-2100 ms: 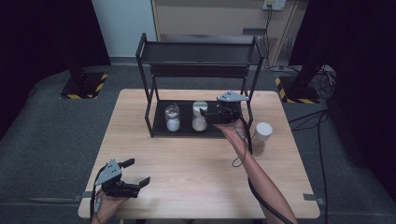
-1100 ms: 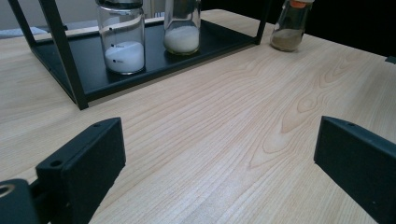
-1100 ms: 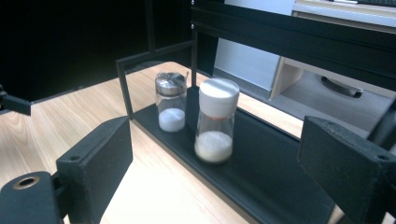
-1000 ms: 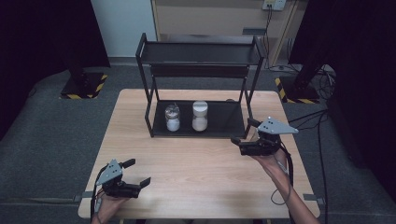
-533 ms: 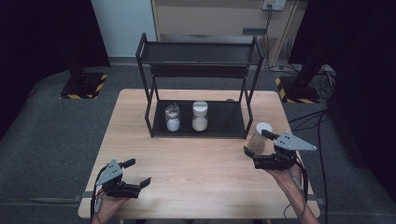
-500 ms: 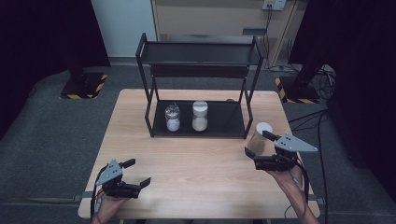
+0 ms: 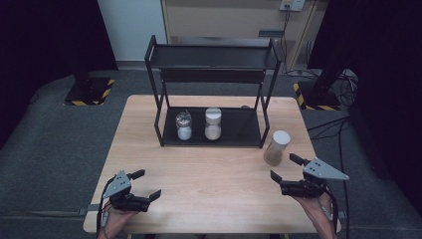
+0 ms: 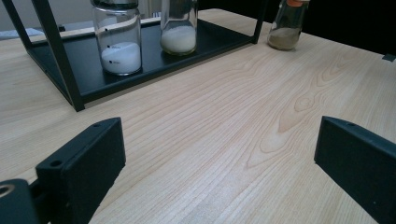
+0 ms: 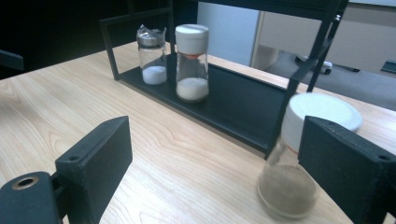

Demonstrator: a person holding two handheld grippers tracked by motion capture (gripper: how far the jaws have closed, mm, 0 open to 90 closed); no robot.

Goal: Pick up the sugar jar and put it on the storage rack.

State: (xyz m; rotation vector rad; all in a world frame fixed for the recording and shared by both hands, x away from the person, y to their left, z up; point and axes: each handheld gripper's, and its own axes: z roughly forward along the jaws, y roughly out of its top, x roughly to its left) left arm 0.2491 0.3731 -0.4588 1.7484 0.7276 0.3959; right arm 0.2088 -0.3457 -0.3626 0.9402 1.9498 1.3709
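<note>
Brown jar: a clear glass jar (image 7: 275,148) with a white lid and brownish powder at the bottom; it stands upright on the wooden table (image 7: 214,179), just outside the rack's front right leg.
Rack: a black two-tier metal rack (image 7: 211,94) at the far middle of the table.
Jars in rack: two clear jars on the lower shelf, side by side, both with white powder; the left jar (image 7: 183,124) has a dark or foil-like cap, the right jar (image 7: 213,123) a white lid.
Right gripper: the right gripper (image 7: 284,168) sits at the near right of the table, jaws spread wide, holding nothing; the brown jar stands near it, just beyond the jaws and apart from them.
Left gripper: the left gripper (image 7: 145,184) rests at the near left edge, jaws spread wide over bare wood, pinching nothing, well apart from the rack and jars.
</note>
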